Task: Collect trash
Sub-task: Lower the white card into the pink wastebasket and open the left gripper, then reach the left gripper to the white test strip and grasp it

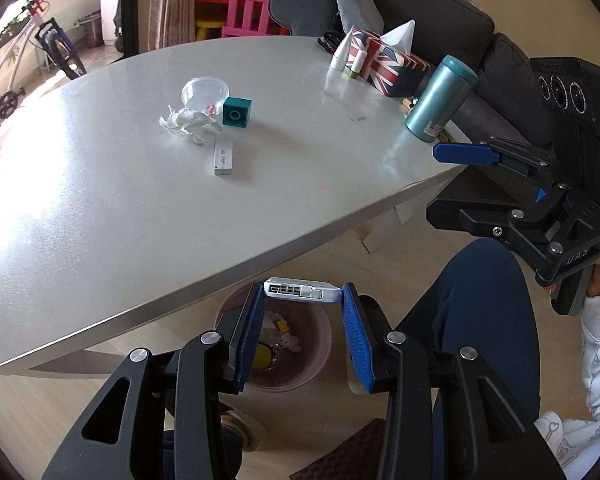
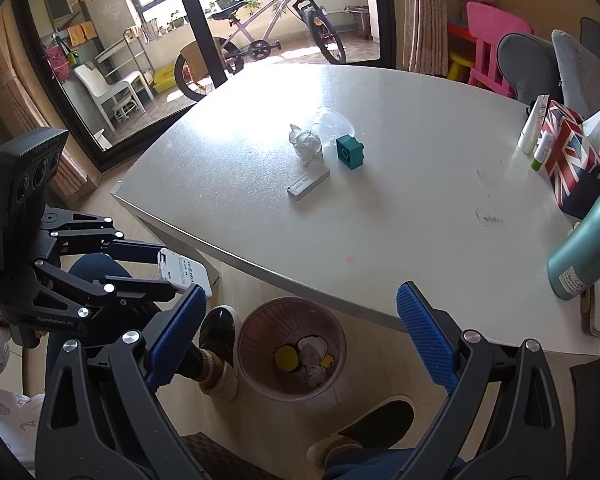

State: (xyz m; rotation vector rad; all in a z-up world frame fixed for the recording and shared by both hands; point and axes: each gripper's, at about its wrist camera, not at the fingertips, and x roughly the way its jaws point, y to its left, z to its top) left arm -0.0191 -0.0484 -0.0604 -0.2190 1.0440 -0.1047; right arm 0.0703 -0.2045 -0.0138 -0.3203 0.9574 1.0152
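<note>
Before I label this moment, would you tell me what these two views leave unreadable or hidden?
- Print on the white device in the left gripper: too small, both views.
- Trash bin contents: half hidden by fingers, left view.
- Label on teal bottle: too small; its top is cut off, right view.

Two white test cassettes (image 1: pixel 223 157) (image 1: pixel 301 291), one crumpled tissue (image 1: pixel 188 122), one plastic cup (image 1: pixel 204 94), one teal block (image 1: pixel 236 111) — and one bin (image 2: pixel 290 350).

I see the tabletop (image 1: pixel 140 208) carrying crumpled tissue (image 1: pixel 186 122), a plastic cup (image 1: pixel 204 94), a teal block (image 1: pixel 237 112), a white cassette (image 1: pixel 224 157), a tissue box (image 1: pixel 384 60) and a teal flask (image 1: pixel 440 98).
</note>
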